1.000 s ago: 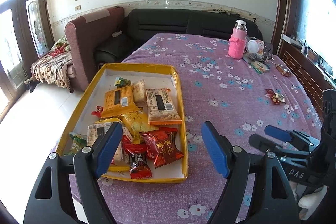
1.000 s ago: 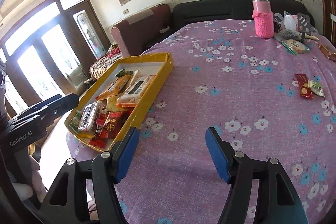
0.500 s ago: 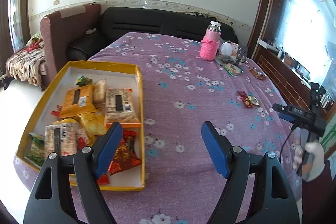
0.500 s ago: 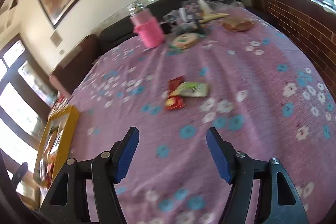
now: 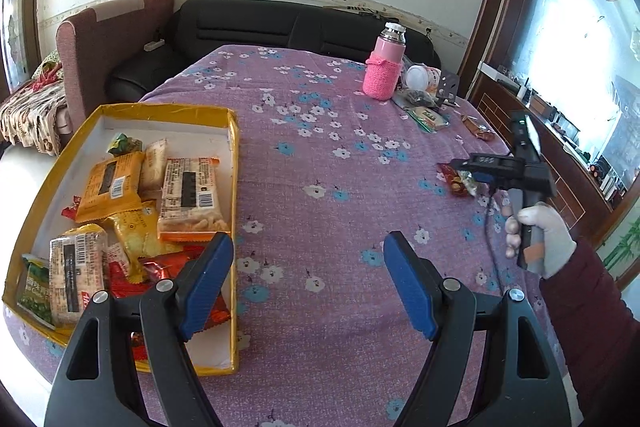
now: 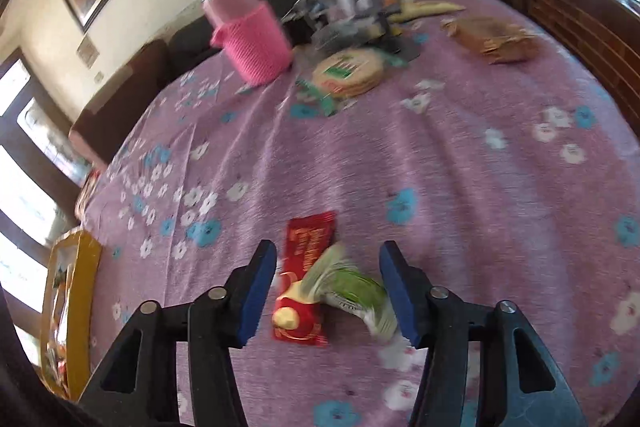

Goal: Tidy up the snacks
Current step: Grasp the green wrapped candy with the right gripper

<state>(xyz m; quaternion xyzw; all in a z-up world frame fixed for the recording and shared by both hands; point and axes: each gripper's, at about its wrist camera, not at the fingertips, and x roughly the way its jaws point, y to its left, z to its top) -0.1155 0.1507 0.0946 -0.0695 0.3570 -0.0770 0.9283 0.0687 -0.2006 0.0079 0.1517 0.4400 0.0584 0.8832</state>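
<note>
Snacks fill the yellow tray point(image 5: 234, 163) only in the left wrist view, roughly a dozen packets with barcodes showing, their print too small to read; the left gripper point(image 5: 308, 283) hovers wide open and empty beside it. Only the right wrist view shows two loose packets on the purple flowered surface point(image 6: 460, 179), a red snack point(image 6: 306, 255) and a green snack point(image 6: 354, 287), lying between the right gripper's point(image 6: 326, 293) closing jaws, not yet pinched.
</note>
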